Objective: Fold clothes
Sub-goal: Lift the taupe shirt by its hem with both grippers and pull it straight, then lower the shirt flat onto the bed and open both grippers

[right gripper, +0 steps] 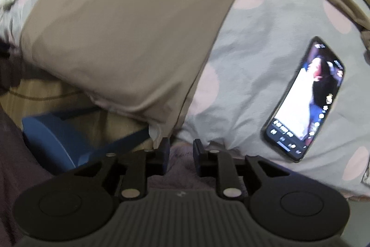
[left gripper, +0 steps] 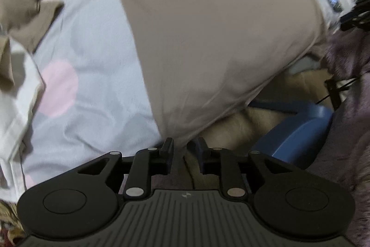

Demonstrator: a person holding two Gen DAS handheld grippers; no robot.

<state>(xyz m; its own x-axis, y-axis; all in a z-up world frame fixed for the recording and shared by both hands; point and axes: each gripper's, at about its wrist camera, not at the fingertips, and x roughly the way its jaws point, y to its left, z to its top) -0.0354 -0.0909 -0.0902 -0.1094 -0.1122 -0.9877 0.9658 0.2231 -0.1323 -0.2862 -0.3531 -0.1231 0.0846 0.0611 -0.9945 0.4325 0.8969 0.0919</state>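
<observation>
Left wrist view: the left gripper (left gripper: 182,146) points down at the edge of a bed. Its 2 jaws stand a little apart, and the lower corner of the beige garment (left gripper: 208,38) dips into the gap between them; the pads do not visibly press on the cloth. The garment lies spread over a pale bedsheet (left gripper: 92,61) printed with pink and grey dots, its near edge hanging over the side of the bed. A second beige piece (left gripper: 20,8) lies crumpled at the far left. A blue plastic stool (left gripper: 298,131) stands below the bed edge on the right, beside purple fuzzy fabric (left gripper: 346,131).

Right wrist view: the right gripper (right gripper: 180,149) also points down, jaws slightly parted with nothing clamped between them. The garment's (right gripper: 120,27) other lower corner hangs just beside its left finger (right gripper: 164,149), with a white inner edge showing. A phone (right gripper: 305,98) with a lit screen lies on the sheet (right gripper: 254,50) to the right, apart from the garment. The stool (right gripper: 53,138) sits at lower left.
</observation>
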